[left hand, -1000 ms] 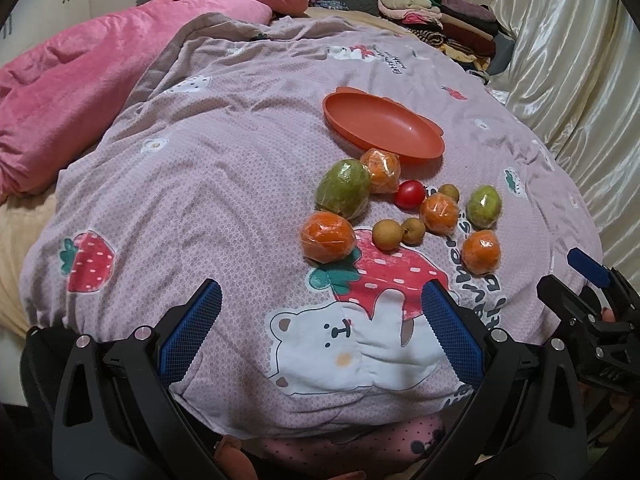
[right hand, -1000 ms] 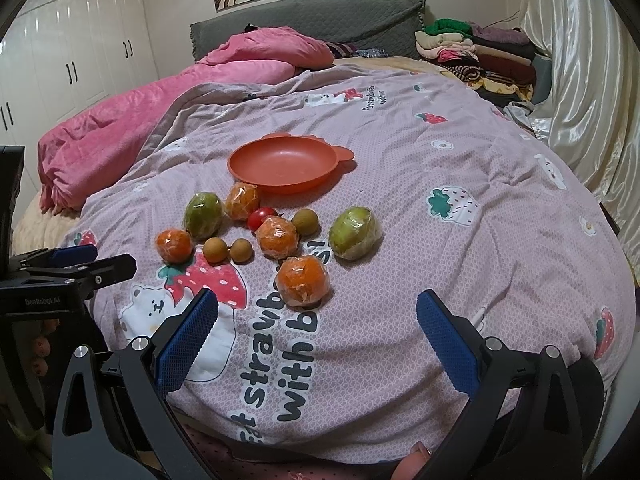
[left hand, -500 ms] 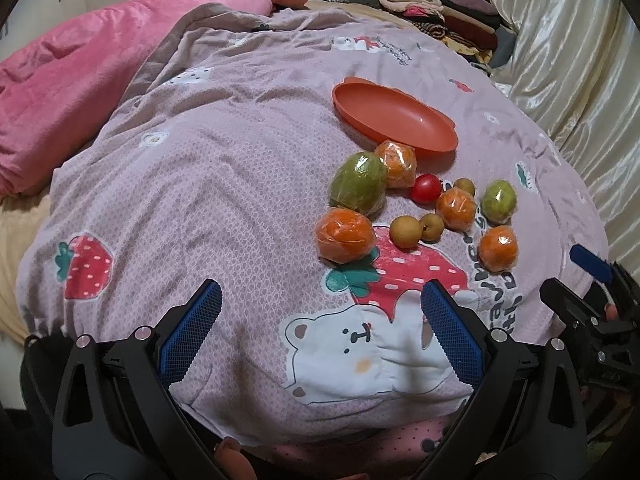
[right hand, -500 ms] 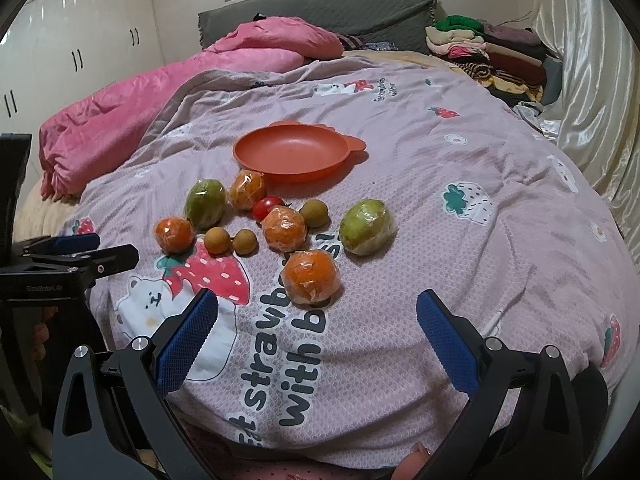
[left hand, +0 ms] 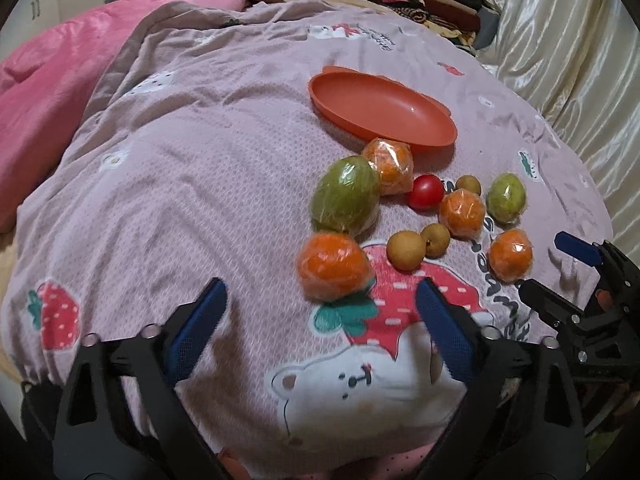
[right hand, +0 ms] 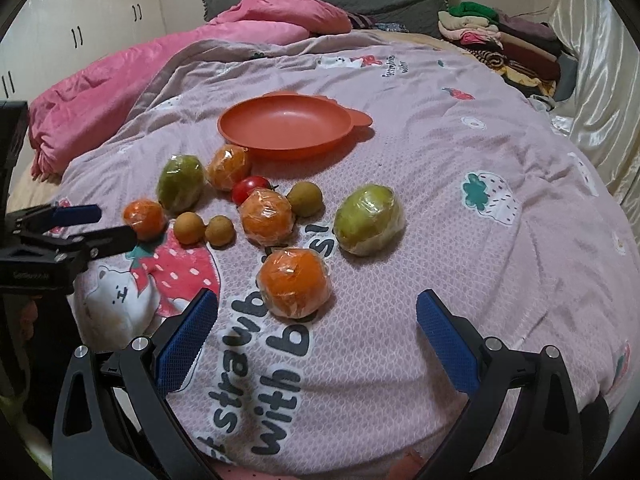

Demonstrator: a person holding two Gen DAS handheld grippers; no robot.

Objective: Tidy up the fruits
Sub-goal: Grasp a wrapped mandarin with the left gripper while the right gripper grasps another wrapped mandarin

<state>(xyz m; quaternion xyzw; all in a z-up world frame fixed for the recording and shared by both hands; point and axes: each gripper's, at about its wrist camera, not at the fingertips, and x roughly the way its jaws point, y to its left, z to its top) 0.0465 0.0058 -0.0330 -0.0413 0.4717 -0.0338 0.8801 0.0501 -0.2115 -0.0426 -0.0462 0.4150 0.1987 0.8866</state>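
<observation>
An empty orange plate [left hand: 384, 110] [right hand: 286, 126] lies on the bed quilt. In front of it lie several wrapped oranges, two wrapped green fruits [left hand: 346, 198] [right hand: 368, 218], a red tomato [left hand: 426, 191] [right hand: 250, 188] and three small brown fruits. My left gripper [left hand: 320, 312] is open and empty, just short of the nearest wrapped orange [left hand: 332, 266]. My right gripper [right hand: 316, 324] is open and empty, just short of another wrapped orange [right hand: 294, 282]. Each gripper shows at the edge of the other's view.
The lilac quilt [right hand: 460, 184] with strawberry and bear prints covers the bed. A pink duvet [right hand: 160, 68] lies at the back left. Folded clothes [right hand: 500, 40] are stacked at the back right. A cream curtain [left hand: 560, 48] hangs along the right.
Both grippers have moved forward toward the fruits, which now look larger and closer. Both stay open. No fruit has moved.
</observation>
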